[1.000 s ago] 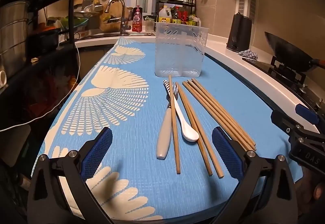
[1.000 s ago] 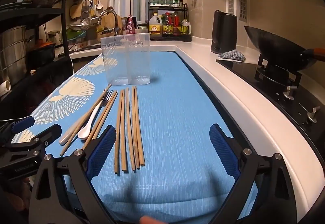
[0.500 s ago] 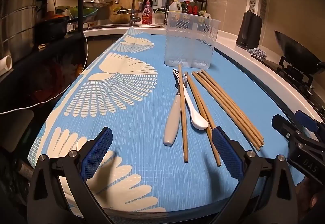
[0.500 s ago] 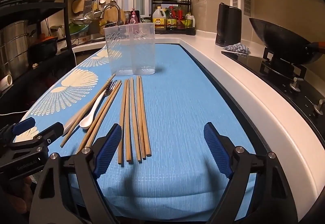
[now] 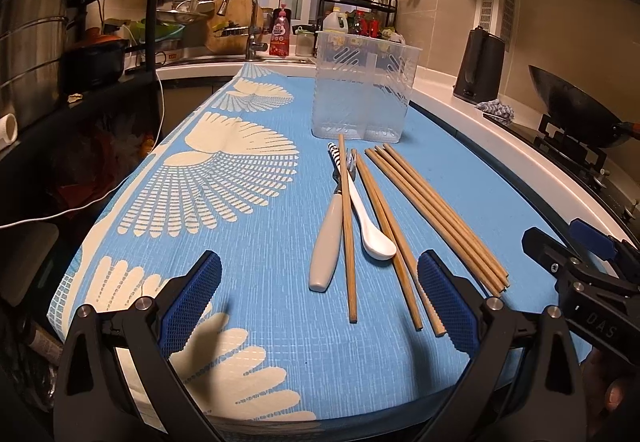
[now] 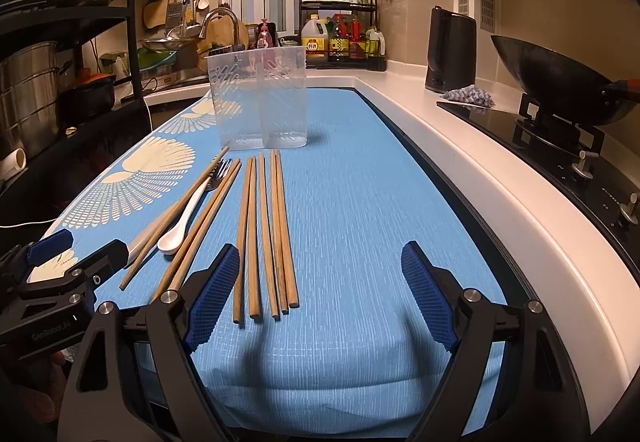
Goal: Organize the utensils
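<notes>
Several wooden chopsticks (image 5: 436, 213) (image 6: 264, 238), a white spoon (image 5: 370, 230) (image 6: 182, 222) and a grey-handled fork (image 5: 329, 242) (image 6: 218, 171) lie on the blue mat (image 5: 256, 242) (image 6: 360, 209). A clear two-compartment plastic holder (image 5: 364, 89) (image 6: 262, 97) stands upright behind them. My left gripper (image 5: 320, 306) is open and empty, just short of the near ends of the fork and spoon. My right gripper (image 6: 320, 298) is open and empty, its left finger beside the near ends of the chopstick bundle. Each gripper shows at the edge of the other's view.
A black kettle (image 6: 450, 49) and a cloth (image 6: 468, 95) sit on the white counter at right. A wok (image 6: 560, 81) rests on the stove. A sink with faucet (image 5: 244, 21) and a bottle rack (image 6: 340, 33) are at the back. Black shelves with pots (image 5: 36, 41) stand at left.
Both grippers have shifted slightly, the views tilting so the utensils appear a little farther up the mat. Nothing was grasped; the utensils have not moved.
</notes>
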